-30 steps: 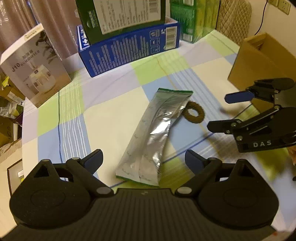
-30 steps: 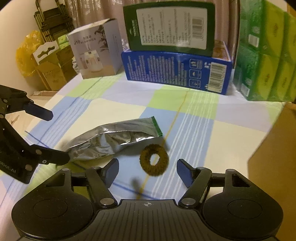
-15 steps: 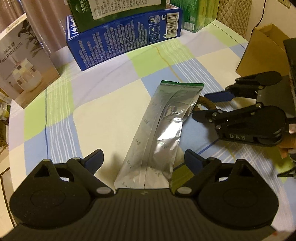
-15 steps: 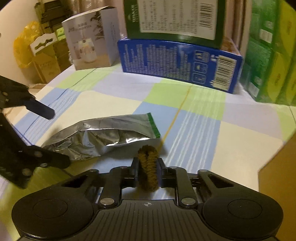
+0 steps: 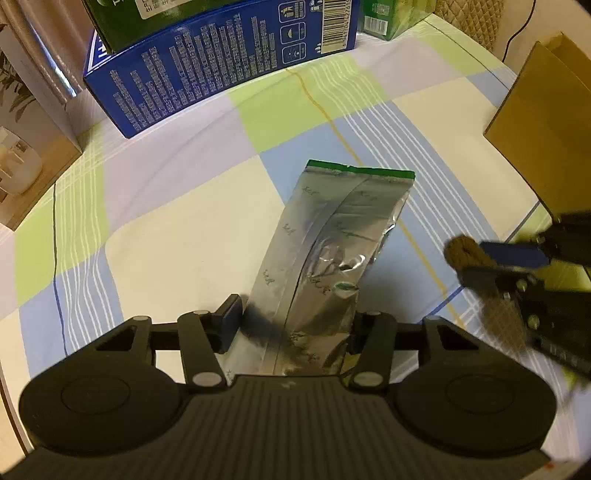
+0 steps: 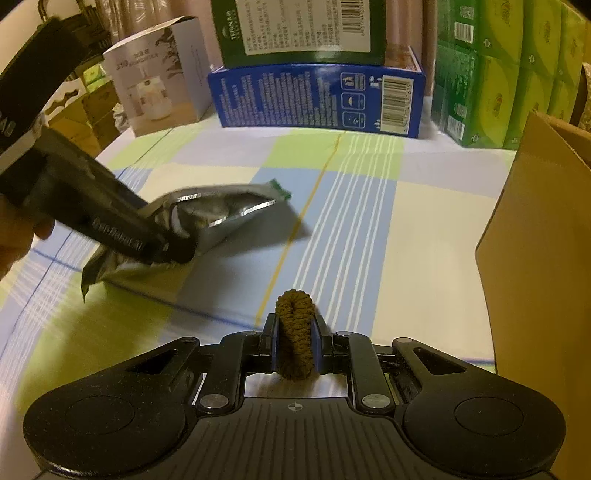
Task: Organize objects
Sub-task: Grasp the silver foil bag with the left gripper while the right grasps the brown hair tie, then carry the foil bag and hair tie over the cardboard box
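Checked cloth in blue, green and cream squares covers the desk [image 6: 369, 206], and everything sits on it. At the back is a long blue box [image 6: 317, 98] with white writing, and a dark green box [image 6: 303, 29] stands on top of it. Beside them on the right is a stack of bright green packs [image 6: 506, 70]. On the left stands a white box [image 6: 162, 74] with a picture of a plant on it. A brown cardboard box [image 6: 539, 236] stands at the right edge of the desk, near the right gripper. The silver foil bag [image 5: 332, 251] with a green strip at its far end is the biggest loose thing. The left gripper [image 5: 295, 317] is closed on the near end of the foil bag, with one finger on each side. In the right wrist view the bag is tilted, with its far end up off the cloth and a shadow under it. The smallest thing is a fuzzy brown hair tie [image 6: 294, 332]. The right gripper [image 6: 294, 341] is squeezed shut on the hair tie, which is pinched flat and stands up between the blue pads [image 6: 272, 343]. It is held near the foil bag, well in front of the boxes.
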`<state>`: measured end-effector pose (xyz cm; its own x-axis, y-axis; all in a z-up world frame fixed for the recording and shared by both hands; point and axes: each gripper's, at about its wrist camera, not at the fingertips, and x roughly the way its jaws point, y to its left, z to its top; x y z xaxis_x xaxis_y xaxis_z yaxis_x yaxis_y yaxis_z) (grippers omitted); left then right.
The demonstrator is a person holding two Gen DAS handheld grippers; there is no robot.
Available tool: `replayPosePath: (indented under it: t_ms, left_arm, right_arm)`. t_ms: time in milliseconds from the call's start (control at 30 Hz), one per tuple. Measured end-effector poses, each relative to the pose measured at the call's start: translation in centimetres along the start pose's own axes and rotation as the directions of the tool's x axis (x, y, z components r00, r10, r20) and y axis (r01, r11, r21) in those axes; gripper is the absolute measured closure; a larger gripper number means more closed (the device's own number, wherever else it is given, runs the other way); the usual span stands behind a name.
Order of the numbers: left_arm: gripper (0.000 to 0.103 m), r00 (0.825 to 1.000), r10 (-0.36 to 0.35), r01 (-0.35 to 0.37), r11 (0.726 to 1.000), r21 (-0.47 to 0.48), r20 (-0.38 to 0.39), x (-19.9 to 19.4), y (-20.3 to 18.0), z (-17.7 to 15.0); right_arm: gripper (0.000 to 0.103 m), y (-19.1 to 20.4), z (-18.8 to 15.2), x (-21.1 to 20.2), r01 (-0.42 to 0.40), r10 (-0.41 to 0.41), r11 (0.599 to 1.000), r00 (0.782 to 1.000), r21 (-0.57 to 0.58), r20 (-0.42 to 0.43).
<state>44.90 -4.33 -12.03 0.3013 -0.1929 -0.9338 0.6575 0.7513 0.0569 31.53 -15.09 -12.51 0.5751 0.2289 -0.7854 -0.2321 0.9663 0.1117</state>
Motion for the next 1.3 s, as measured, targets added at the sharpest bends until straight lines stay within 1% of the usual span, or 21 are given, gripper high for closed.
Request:
replayPosePath:
  t_ms: [33, 100, 233, 333, 433, 600, 733, 800, 900, 967, 1033, 1133, 1200, 1233, 1267, 1300]
  left_arm:
    - [0.059, 1.000, 0.002, -0.002, 1.000, -0.009, -0.003, 0.0, -0.1, -0.1]
    - [0.060, 1.000, 0.007, -0.008, 1.000, -0.027, -0.010, -0.2, -0.4, -0.4]
    - [0.064, 0.999, 0.016, -0.018, 0.997, -0.070, -0.029, -1.0, -1.9, -2.2]
    - [0.066, 0.999, -0.008, 0.004, 0.993, -0.115, -0.040, -1.9, -2.9, -4.0]
    - [0.069, 0.999, -0.040, 0.033, 0.983, -0.182, -0.035, -3.0, -3.9, -6.2]
    - [0.069, 0.995, -0.079, 0.064, 0.969, -0.239, -0.054, -4.8, -6.4, -9.9]
    - [0.069, 0.990, -0.124, 0.097, 0.946, -0.308, -0.069, -6.3, -8.7, -12.8]
    - [0.069, 0.987, -0.143, 0.112, 0.940, -0.321, -0.074, -6.8, -9.9, -13.9]
    - [0.064, 0.983, -0.159, 0.124, 0.945, -0.302, -0.095, -7.0, -11.1, -14.5]
    - [0.060, 0.979, -0.169, 0.131, 0.951, -0.280, -0.115, -6.9, -11.5, -14.2]
    - [0.052, 0.977, -0.167, 0.131, 0.960, -0.248, -0.133, -6.8, -11.7, -14.2]
    - [0.050, 0.973, -0.170, 0.136, 0.969, -0.208, -0.155, -6.3, -11.9, -14.2]
    - [0.050, 0.975, -0.165, 0.135, 0.972, -0.191, -0.151, -6.2, -12.1, -14.2]
    - [0.054, 0.975, -0.159, 0.131, 0.974, -0.182, -0.152, -6.2, -12.0, -14.2]
    - [0.061, 0.977, -0.152, 0.124, 0.977, -0.176, -0.153, -6.2, -12.0, -14.1]
    - [0.062, 0.978, -0.143, 0.117, 0.978, -0.171, -0.152, -6.2, -12.0, -14.1]
  right_arm:
    - [0.089, 0.0, -0.2, -0.3, -0.003, 0.003, 1.000, 1.000, 0.001, -0.004]
    - [0.089, 0.0, -0.7, -0.8, -0.007, 0.007, 1.000, 1.000, 0.011, -0.012]
    - [0.089, 0.1, -1.7, -2.5, -0.004, 0.004, 1.000, 1.000, 0.016, -0.024]
    - [0.089, 0.1, -2.8, -4.2, -0.001, 0.002, 0.999, 1.000, 0.037, -0.029]
    - [0.089, 0.4, -4.2, -6.0, -0.001, 0.002, 0.999, 0.999, 0.047, -0.039]
    - [0.089, 1.0, -6.3, -9.0, -0.015, 0.017, 0.997, 0.999, 0.071, -0.037]
    - [0.089, 1.1, -8.0, -10.8, -0.023, 0.027, 0.995, 0.999, 0.094, -0.040]
    - [0.089, 1.1, -8.7, -11.4, -0.025, 0.029, 0.995, 0.999, 0.101, -0.043]
    - [0.089, 0.9, -9.5, -12.2, -0.023, 0.028, 0.994, 0.999, 0.110, -0.045]
    - [0.089, 0.8, -9.8, -12.5, -0.019, 0.024, 0.993, 0.999, 0.115, -0.045]
    - [0.089, 0.6, -9.9, -12.7, -0.017, 0.022, 0.993, 0.999, 0.117, -0.045]
    - [0.089, 0.6, -10.1, -12.9, -0.012, 0.017, 0.993, 0.999, 0.114, -0.046]
    - [0.089, 0.5, -10.2, -12.9, -0.011, 0.016, 0.994, 0.999, 0.113, -0.049]
    - [0.089, 0.5, -10.2, -12.9, -0.010, 0.015, 0.994, 0.999, 0.113, -0.049]
    - [0.089, 0.5, -10.3, -12.9, -0.009, 0.015, 0.993, 0.999, 0.114, -0.049]
    - [0.089, 0.5, -10.3, -13.0, -0.009, 0.015, 0.993, 0.999, 0.114, -0.048]
